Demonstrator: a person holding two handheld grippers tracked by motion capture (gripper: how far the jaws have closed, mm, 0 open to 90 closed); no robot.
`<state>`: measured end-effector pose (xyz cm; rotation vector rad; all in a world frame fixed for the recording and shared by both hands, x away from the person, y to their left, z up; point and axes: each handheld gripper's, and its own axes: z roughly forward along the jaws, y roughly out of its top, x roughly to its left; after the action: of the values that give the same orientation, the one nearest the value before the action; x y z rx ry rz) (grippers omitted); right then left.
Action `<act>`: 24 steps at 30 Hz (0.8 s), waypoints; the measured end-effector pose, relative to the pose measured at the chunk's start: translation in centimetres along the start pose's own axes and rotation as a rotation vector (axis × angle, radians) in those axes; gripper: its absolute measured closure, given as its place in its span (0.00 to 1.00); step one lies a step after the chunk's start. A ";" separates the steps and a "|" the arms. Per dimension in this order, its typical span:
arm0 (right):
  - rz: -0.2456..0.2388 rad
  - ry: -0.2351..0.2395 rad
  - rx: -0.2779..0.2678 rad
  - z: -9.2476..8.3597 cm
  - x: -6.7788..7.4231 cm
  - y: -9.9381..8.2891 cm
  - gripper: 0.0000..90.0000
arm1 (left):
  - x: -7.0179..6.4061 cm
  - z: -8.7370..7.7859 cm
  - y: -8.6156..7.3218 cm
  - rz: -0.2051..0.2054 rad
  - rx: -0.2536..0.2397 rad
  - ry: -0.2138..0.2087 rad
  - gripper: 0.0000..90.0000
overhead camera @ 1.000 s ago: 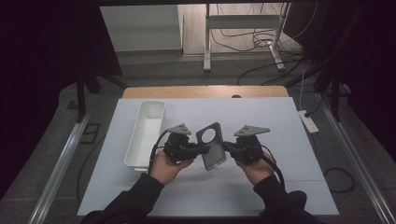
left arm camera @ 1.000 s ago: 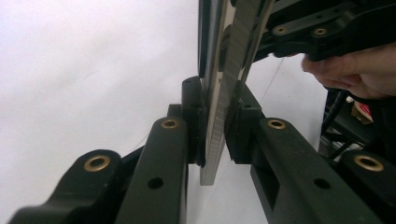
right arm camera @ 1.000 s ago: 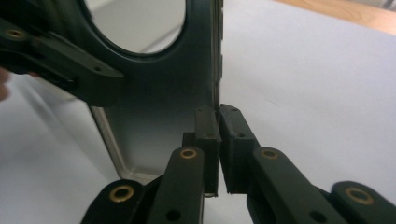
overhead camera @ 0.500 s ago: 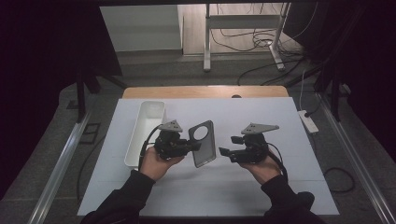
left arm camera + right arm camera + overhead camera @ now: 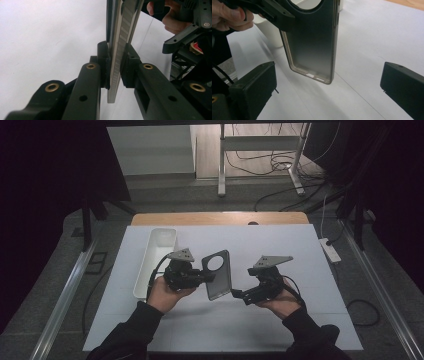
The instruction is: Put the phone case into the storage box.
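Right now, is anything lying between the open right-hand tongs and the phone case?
No. In the right gripper view, bare white table shows between the open right tongs and the phone case, which the left tongs grip.

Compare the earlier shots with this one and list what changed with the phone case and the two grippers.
The right gripper has just been opening its jaws and let go of the phone case; nothing sits between them, and it has drawn back to the right. The left gripper stays clamped on the case's edge, holding it above the table. The white tray has not moved.
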<state>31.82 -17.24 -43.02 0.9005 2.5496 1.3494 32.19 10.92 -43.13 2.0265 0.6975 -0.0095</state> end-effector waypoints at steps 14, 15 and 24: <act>0.013 0.033 -0.017 0.1 0.1 0.4 0.41 | -1.2 0.7 0.4 0.051 0.005 -0.067 0.88; 0.005 0.045 -0.019 0.1 0.0 0.4 0.47 | -1.3 0.7 0.4 0.056 0.006 -0.070 0.88; -0.024 0.107 -0.034 -0.1 -0.1 0.5 0.68 | -1.6 1.1 0.5 0.077 0.016 -0.102 0.88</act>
<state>32.12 -17.20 -42.56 0.8104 2.5976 1.4670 31.39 9.07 -42.94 2.0519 0.5573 -0.0733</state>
